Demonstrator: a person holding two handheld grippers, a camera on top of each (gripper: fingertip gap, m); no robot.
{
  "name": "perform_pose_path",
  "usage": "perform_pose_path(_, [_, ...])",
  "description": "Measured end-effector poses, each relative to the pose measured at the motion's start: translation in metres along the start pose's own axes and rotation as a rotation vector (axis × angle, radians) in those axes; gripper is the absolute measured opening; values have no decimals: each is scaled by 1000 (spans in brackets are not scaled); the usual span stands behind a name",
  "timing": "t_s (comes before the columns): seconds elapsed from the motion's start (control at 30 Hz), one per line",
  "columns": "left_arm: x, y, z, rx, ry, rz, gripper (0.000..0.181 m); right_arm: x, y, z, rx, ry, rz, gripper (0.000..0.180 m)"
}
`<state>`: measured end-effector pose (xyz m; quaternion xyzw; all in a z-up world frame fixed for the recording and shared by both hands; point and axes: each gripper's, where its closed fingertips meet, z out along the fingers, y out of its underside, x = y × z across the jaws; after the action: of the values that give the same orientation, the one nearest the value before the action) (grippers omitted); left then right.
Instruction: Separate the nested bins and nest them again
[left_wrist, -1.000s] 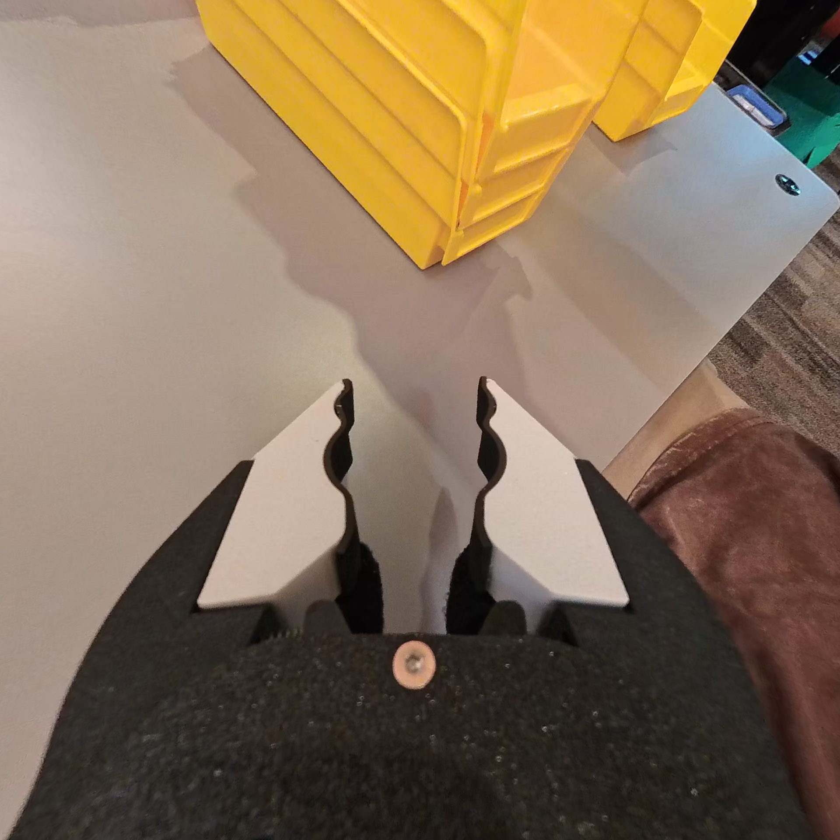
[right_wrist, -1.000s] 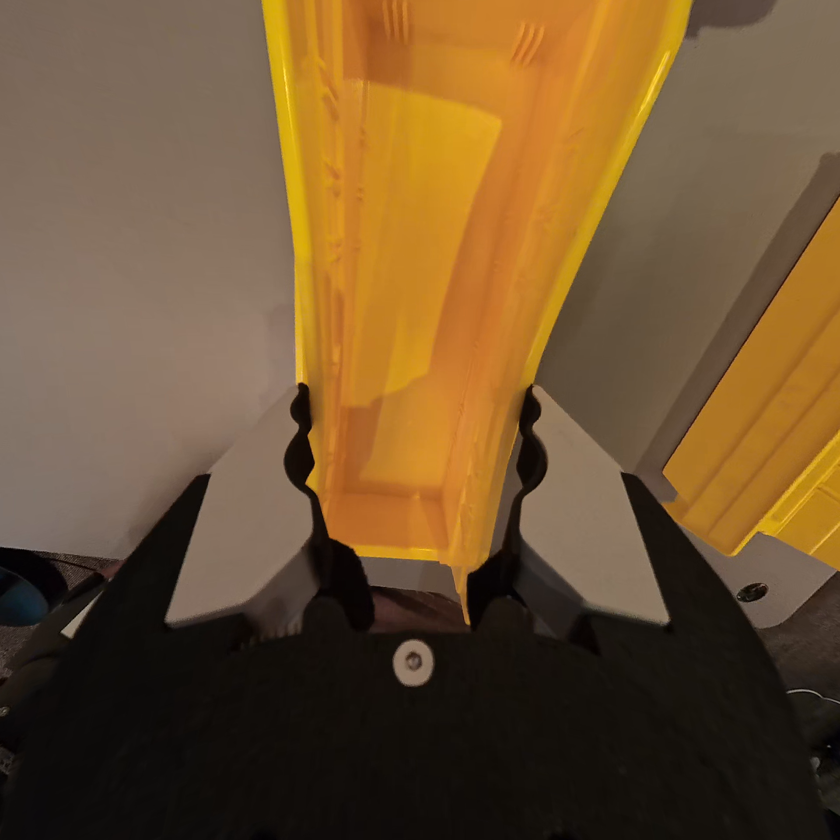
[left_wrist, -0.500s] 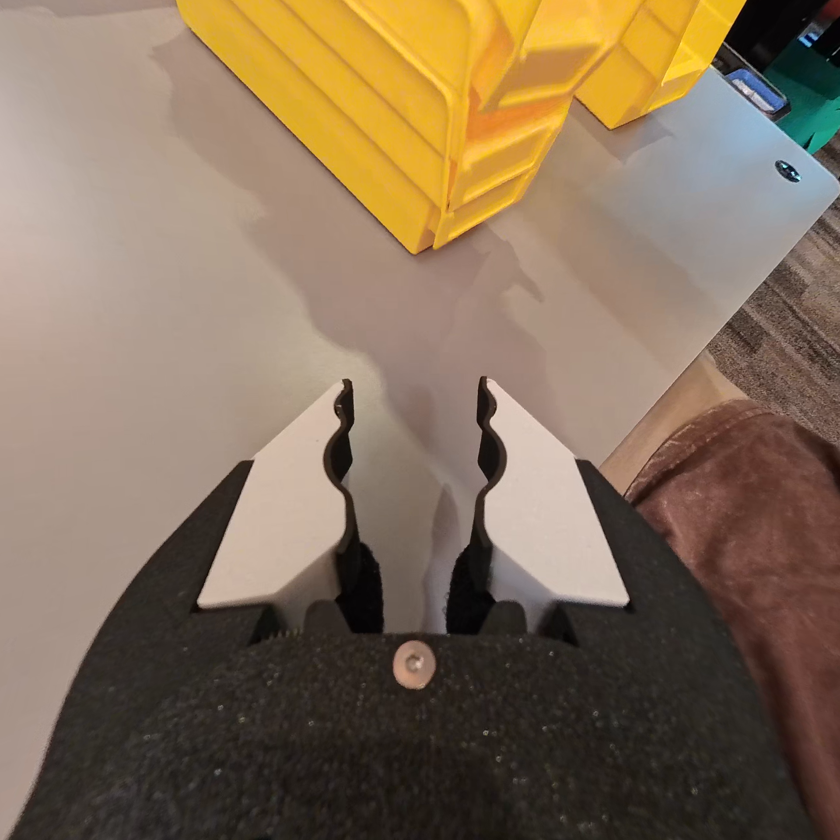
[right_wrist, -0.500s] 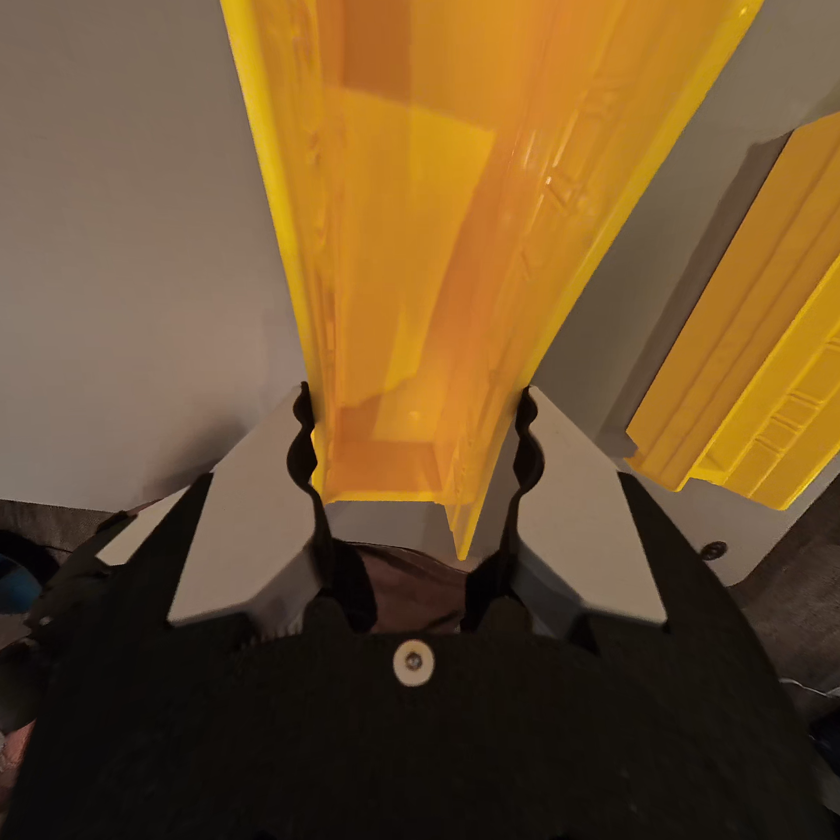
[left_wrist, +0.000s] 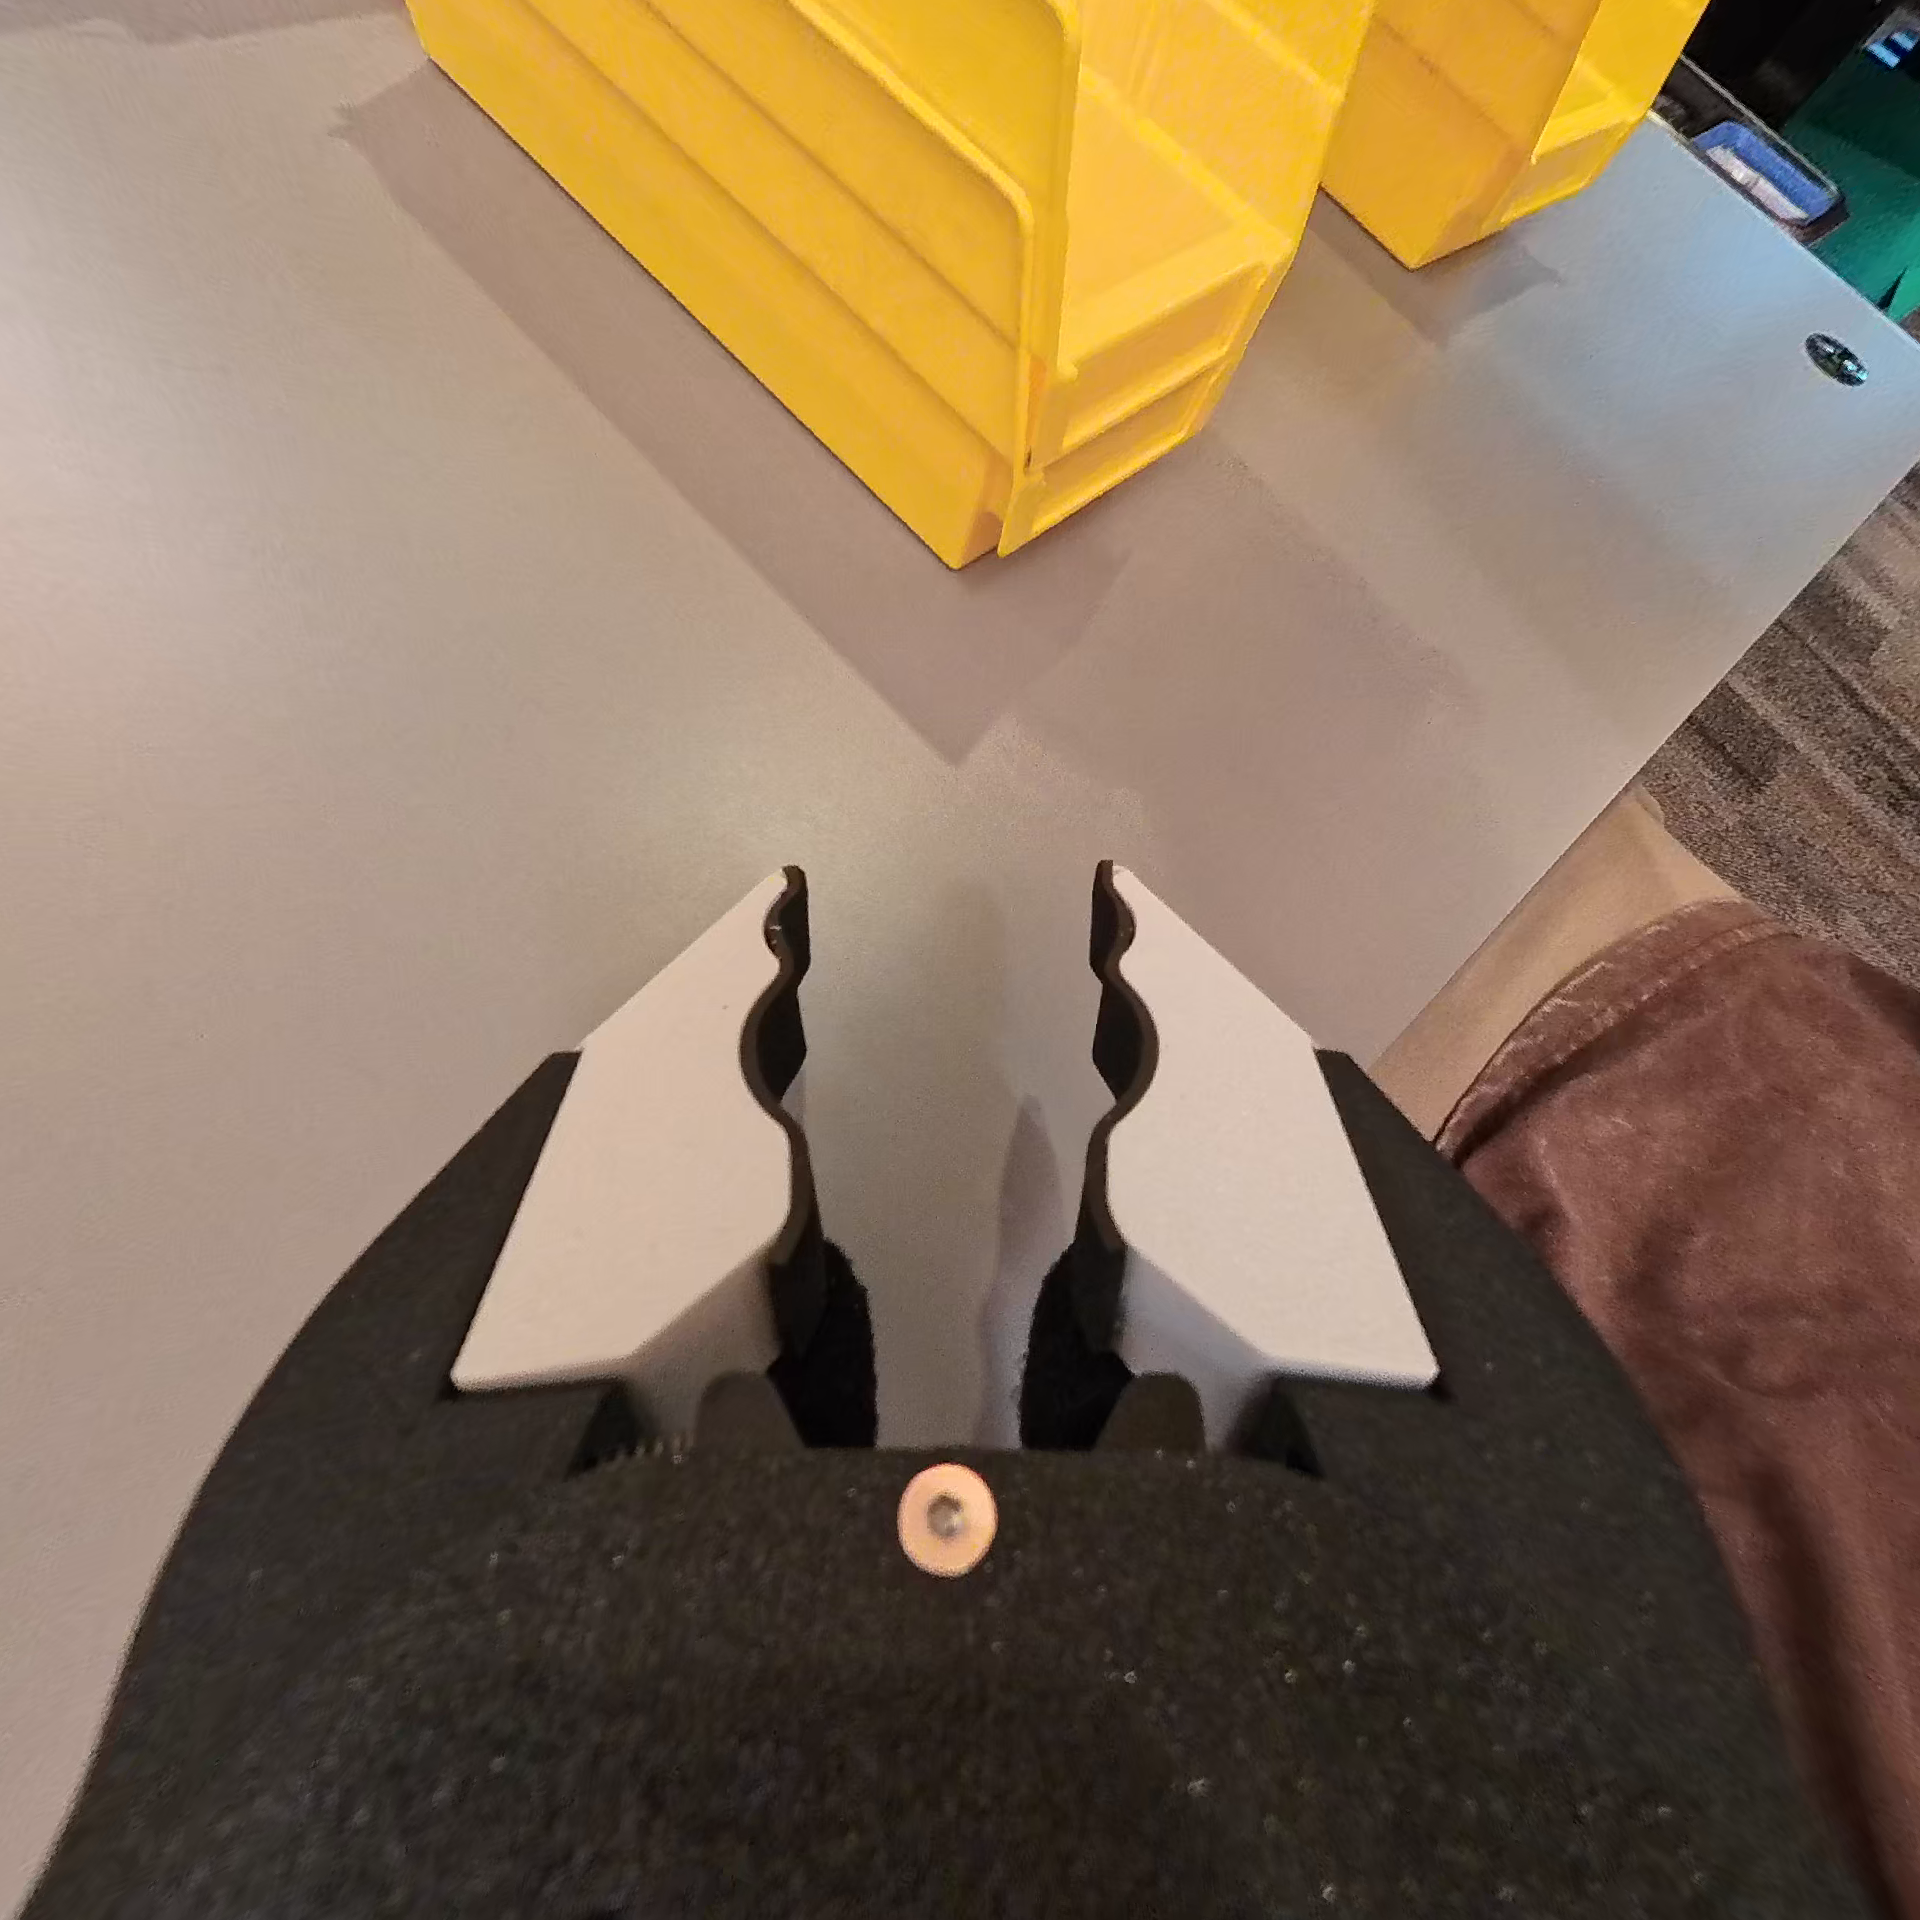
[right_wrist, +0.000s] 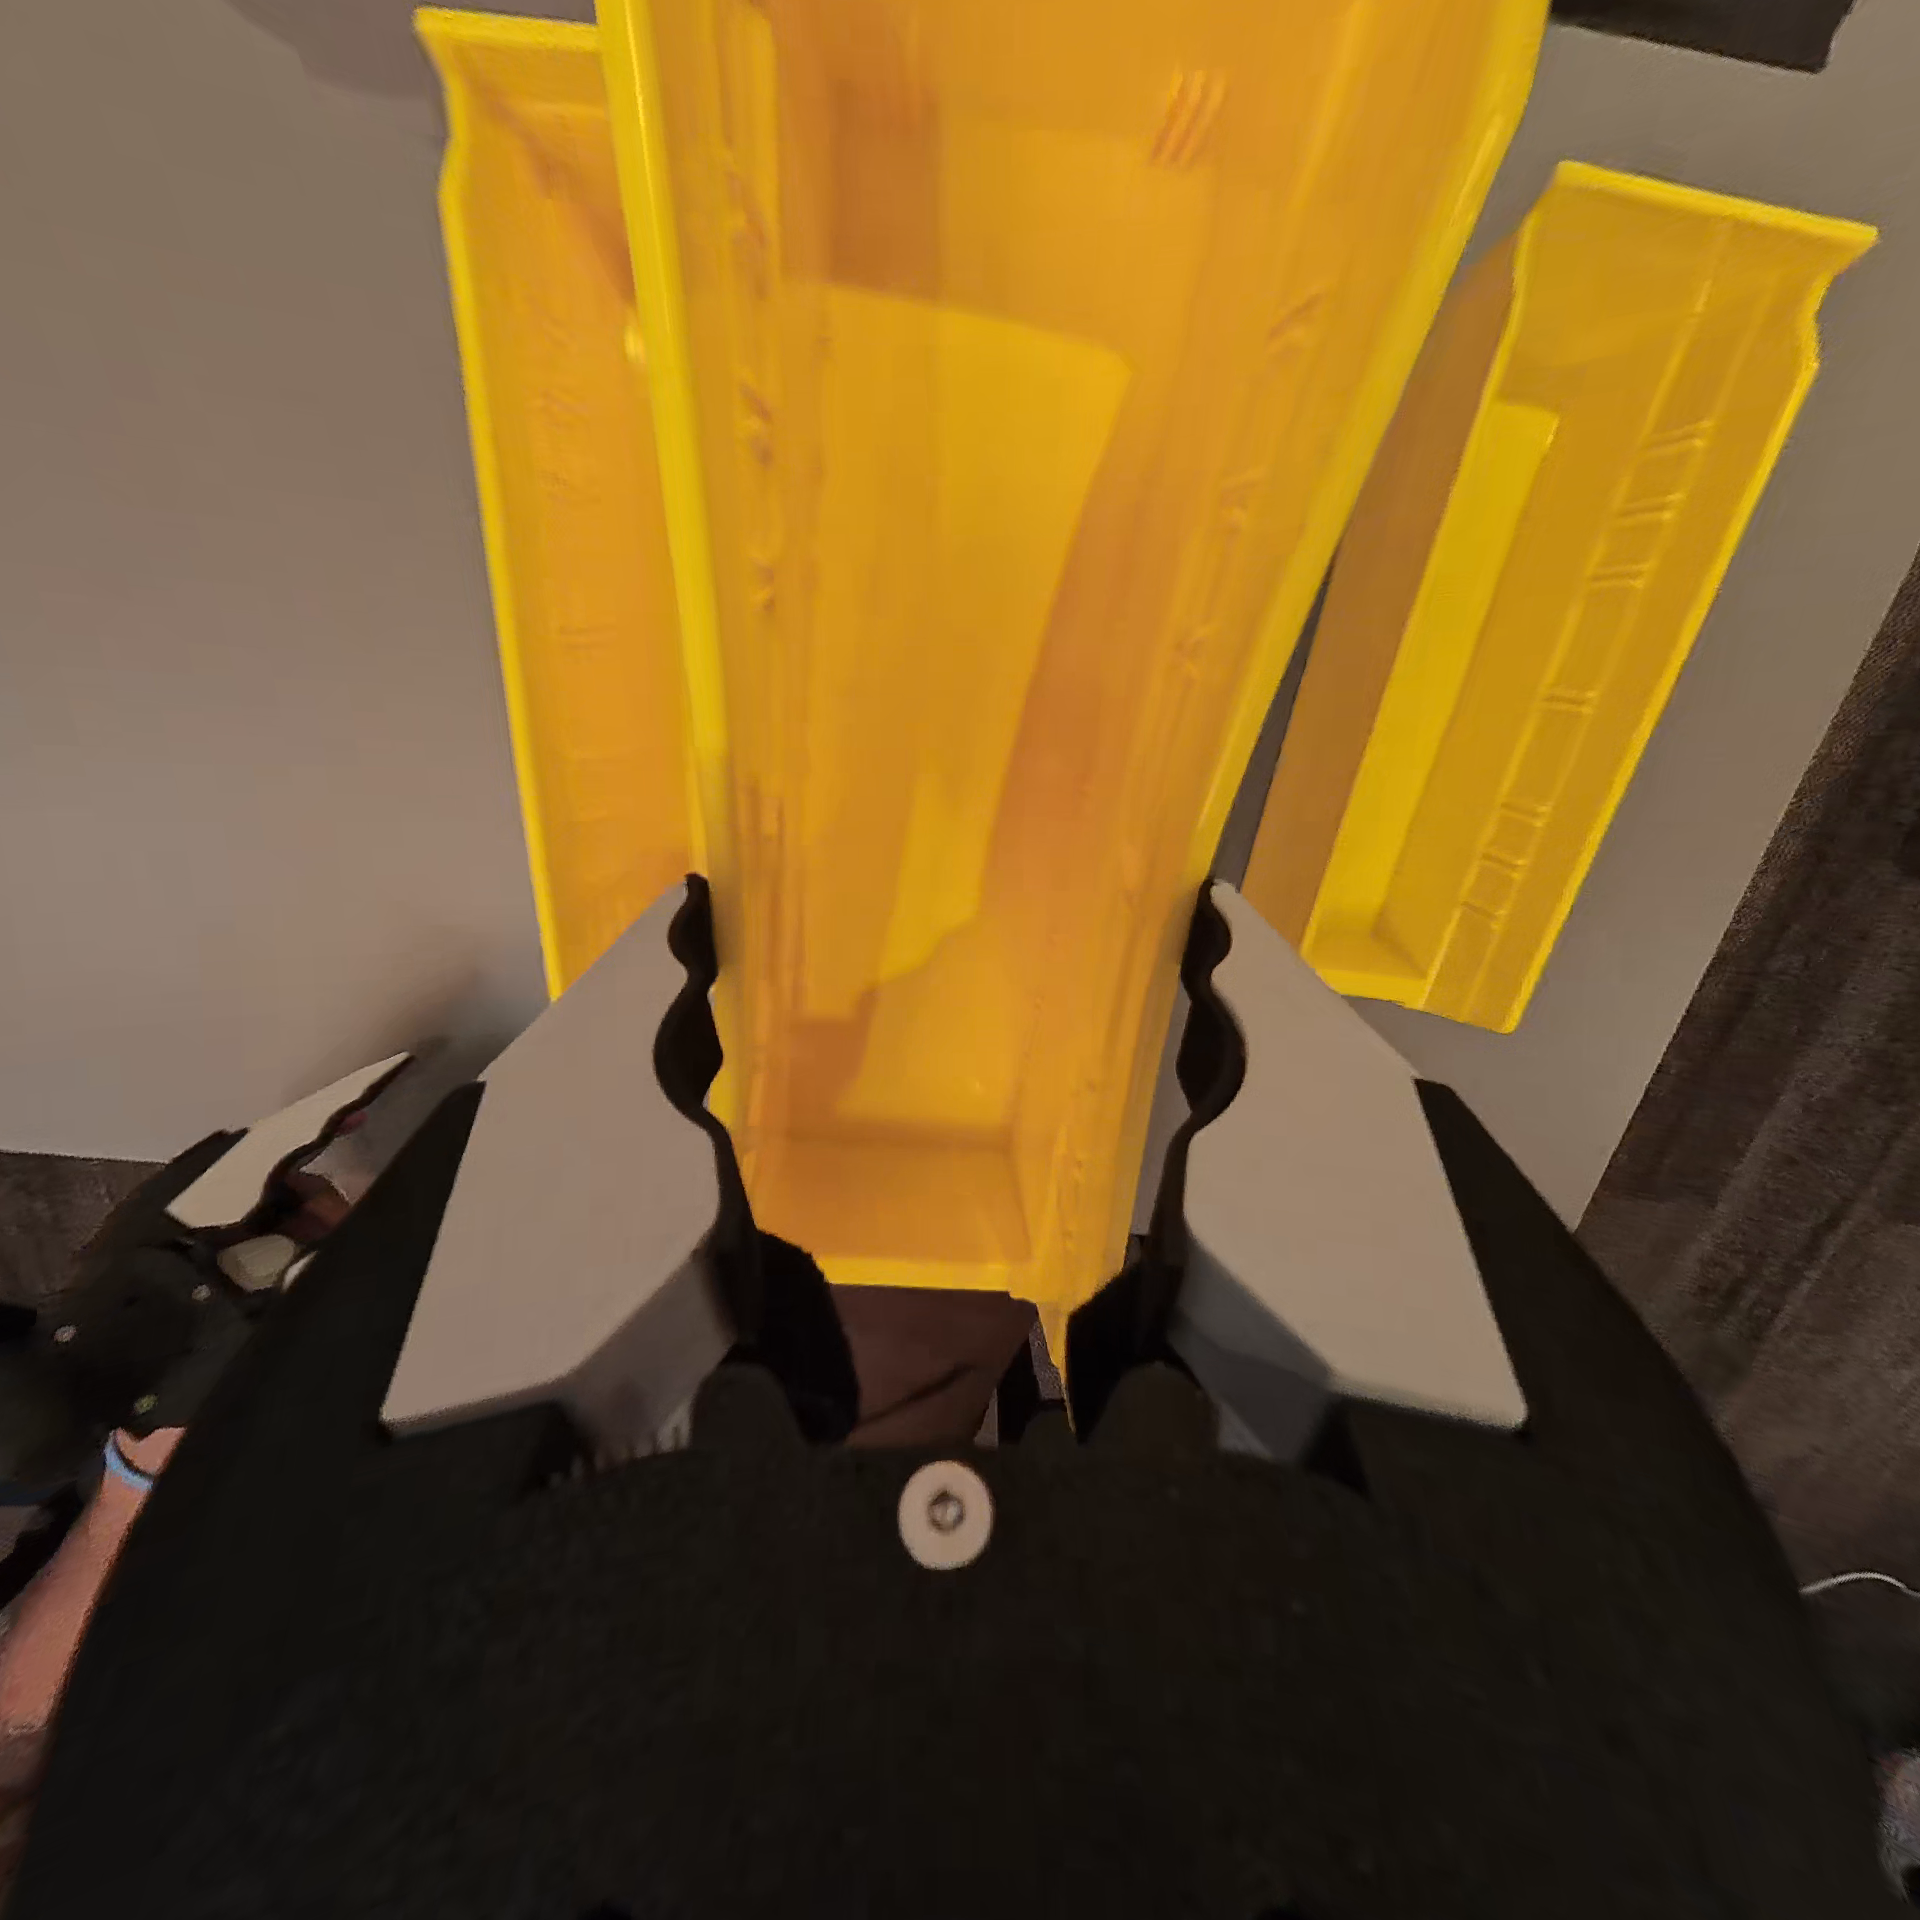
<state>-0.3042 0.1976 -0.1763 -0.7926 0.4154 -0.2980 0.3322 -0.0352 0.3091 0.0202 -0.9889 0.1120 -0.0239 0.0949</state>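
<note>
the right gripper (right_wrist: 951, 1049) clamps a lifted yellow bin (right_wrist: 987, 623) over the stack (right_wrist: 561, 540) at 11 o'clock, apparently mid-renesting, one bin (right_wrist: 1558, 623) at 2 o'clock still out, while the left gripper (left_wrist: 945, 894) idles half open and empty.

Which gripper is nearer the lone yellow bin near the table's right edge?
Right. The right gripper, gripping a yellow bin, hovers beside the lone bin. The left gripper hangs open farther away.
</note>
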Motion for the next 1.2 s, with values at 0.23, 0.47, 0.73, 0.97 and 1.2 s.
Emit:
perform_pose_path(0.23, [-2,2,-1,-6,-1,-4,53,48,2,54,-40,8,33,92])
perform_pose_path(0.47, [-1,6,-1,-21,0,2,53,51,1,129,-102,-14,20,95])
perform_pose_path(0.73, [-5,11,0,-42,-27,29,53,48,-6,179,-156,-12,-7,97])
perform_pose_path(0.97, [0,12,1,-46,-5,28,53,51,-2,188,-193,2,-32,101])
perform_pose_path(1.2, [0,10,-1,-31,-16,29,53,49,3,189,-196,7,-12,117])
